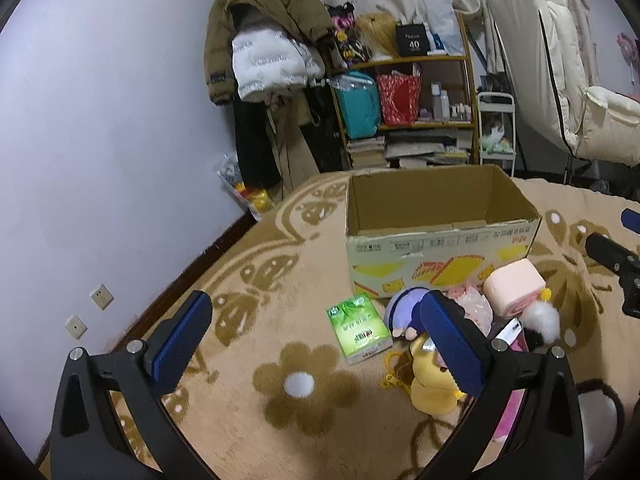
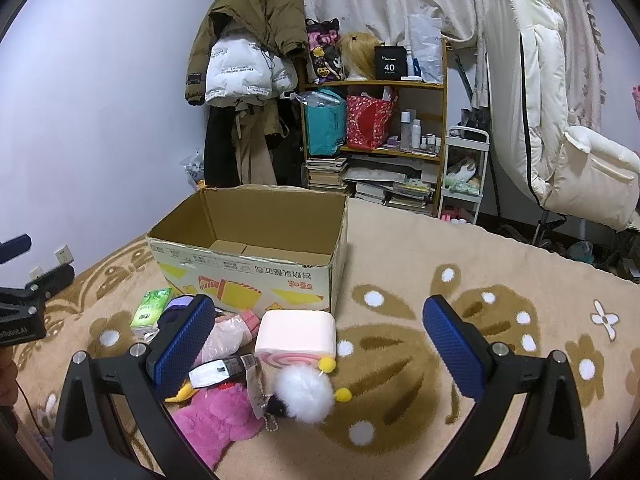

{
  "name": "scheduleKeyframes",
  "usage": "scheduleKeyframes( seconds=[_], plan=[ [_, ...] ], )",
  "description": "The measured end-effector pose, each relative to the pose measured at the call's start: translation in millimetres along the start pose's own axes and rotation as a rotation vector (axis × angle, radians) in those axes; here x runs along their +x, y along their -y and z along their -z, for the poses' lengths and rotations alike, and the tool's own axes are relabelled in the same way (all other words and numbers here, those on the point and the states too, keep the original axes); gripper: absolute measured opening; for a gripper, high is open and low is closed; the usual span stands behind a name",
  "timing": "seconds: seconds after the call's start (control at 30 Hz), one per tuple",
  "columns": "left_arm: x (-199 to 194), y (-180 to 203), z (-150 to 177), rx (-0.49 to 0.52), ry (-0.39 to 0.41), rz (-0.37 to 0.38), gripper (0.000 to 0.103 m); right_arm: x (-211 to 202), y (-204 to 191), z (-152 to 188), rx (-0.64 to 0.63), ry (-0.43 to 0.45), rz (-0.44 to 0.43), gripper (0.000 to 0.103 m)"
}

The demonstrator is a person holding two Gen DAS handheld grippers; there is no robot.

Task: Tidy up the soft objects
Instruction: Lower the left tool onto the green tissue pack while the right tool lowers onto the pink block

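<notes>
An open cardboard box (image 1: 440,240) stands on the beige patterned carpet; it also shows in the right wrist view (image 2: 256,276) and looks empty. In front of it lies a pile of soft things: a pink cube cushion (image 2: 296,330) (image 1: 514,286), a white fluffy ball (image 2: 306,396), a pink plush (image 2: 218,420), a yellow plush (image 1: 430,384), a purple-hatted doll (image 1: 404,312) and a green tissue pack (image 1: 358,328). My left gripper (image 1: 320,340) is open and empty above the carpet, left of the pile. My right gripper (image 2: 320,344) is open and empty over the pile.
A wooden shelf (image 2: 376,120) with bags, books and bottles stands behind the box, next to hanging coats (image 2: 244,60). A white padded chair (image 2: 560,140) is at the right. The wall (image 1: 100,140) runs along the carpet's left edge.
</notes>
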State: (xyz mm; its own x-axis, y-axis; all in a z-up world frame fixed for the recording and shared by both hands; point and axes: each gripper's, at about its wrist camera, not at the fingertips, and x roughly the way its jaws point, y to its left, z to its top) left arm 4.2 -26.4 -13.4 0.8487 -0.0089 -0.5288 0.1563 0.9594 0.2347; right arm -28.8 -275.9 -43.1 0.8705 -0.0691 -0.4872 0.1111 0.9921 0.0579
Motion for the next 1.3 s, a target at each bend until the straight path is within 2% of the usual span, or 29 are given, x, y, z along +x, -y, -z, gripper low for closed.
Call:
scheduleKeyframes(
  seconds=[0.4,0.77,0.93,1.23,1.3],
  plan=[
    [39,7,-7,0.014,-0.077,-0.021,0.103,32,6,-8,0.003,-0.025,-0.018,0.103],
    [83,4,-9,-0.042,-0.169,0.009,0.103,80,0,-6,-0.03,-0.135,-0.054,0.103],
    [103,2,-13,-0.065,-0.212,0.068,0.103,95,-7,1,-0.06,-0.187,-0.061,0.103],
    [134,-2,-12,-0.1,-0.288,0.072,0.103,110,-5,12,-0.048,-0.247,-0.086,0.103],
    [139,0,-11,-0.09,-0.285,0.047,0.103,112,-3,13,-0.041,-0.254,-0.089,0.103]
  ],
)
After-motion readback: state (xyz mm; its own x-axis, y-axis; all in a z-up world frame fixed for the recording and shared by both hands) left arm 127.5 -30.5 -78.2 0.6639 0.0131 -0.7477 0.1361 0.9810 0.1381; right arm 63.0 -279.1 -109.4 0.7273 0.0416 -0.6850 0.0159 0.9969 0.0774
